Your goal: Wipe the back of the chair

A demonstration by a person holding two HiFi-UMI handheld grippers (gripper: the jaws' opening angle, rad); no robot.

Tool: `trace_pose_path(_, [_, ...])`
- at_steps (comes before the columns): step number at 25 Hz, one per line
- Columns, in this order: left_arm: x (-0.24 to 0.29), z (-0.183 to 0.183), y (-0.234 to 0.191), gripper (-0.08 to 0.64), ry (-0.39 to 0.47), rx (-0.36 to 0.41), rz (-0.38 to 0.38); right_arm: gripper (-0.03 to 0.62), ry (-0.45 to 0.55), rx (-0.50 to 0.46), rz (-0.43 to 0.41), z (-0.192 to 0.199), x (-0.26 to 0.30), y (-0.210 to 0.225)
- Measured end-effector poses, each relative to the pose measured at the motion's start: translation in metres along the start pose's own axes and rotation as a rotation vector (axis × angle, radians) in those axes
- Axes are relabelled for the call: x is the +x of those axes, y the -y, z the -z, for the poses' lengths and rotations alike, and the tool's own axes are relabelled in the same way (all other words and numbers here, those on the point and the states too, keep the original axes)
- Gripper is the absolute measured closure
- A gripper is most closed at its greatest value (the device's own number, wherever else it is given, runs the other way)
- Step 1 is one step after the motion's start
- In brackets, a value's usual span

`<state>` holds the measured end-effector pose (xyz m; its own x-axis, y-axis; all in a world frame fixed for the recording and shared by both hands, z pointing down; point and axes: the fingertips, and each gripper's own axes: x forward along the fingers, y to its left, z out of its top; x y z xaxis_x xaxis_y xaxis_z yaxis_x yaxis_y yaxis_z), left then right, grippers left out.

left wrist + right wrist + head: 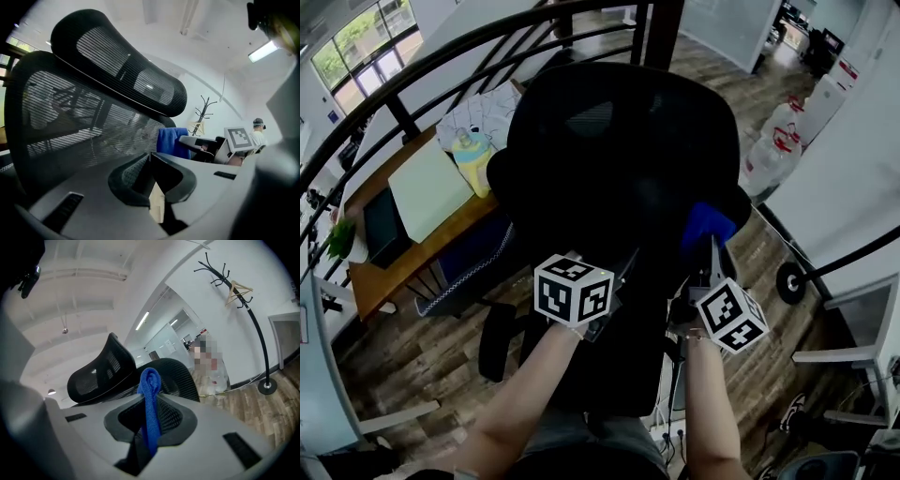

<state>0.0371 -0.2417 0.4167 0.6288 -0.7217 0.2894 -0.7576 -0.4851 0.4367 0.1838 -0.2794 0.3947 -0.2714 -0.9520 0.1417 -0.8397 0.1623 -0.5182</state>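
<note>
Gripping a blue cloth (150, 380), the right gripper (150, 401) is seen with its jaws closed on the fabric. The fabric is pinched into a narrow upright fold that rises above the jaw tips. In the head view, the cloth (705, 228) is held against the right edge of the black mesh chair (619, 159), about level with the lower part of its back, and the right gripper (711, 258) is seen just below it.

The left gripper (150, 157) is shown with its jaws brought together and nothing held between them. It is pointed at the chair back (70, 122), with the headrest (122, 70) above it. From the head view, the left gripper (614, 281) is placed close to the lower middle of the chair back, beside the right one. Whether it touches the mesh cannot be told.

The chair is seen from behind, standing on a wooden floor (422, 356). A bench (384, 272) is found to its left, carrying a pale board (427, 187) and a yellow and teal bottle (473, 159). A dark curved railing (412, 66) is seen crossing above the chair. A coat stand (255, 329) is visible by the white wall in the right gripper view.
</note>
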Motion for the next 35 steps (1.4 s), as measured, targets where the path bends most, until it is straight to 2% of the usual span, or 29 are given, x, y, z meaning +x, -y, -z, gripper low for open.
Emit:
trace_pose_path(8, [-0.053, 0.011, -0.050, 0.535, 0.016, -0.045, -0.118, 0.525, -0.085, -0.034, -0.137, 0.049, 0.014, -0.070])
trace_pose_path(21, [-0.144, 0.033, -0.133, 0.535, 0.062, -0.148, -0.296, 0.525, -0.327, -0.059, -0.351, 0.165, 0.038, -0.182])
trace_pose_path(28, [-0.167, 0.042, -0.158, 0.535, 0.080, -0.182, -0.352, 0.525, -0.420, -0.134, -0.476, 0.218, 0.049, -0.232])
trace_pose_path(35, [-0.177, 0.049, -0.178, 0.535, 0.083, -0.195, -0.393, 0.525, -0.468, -0.200, -0.539, 0.248, 0.064, -0.257])
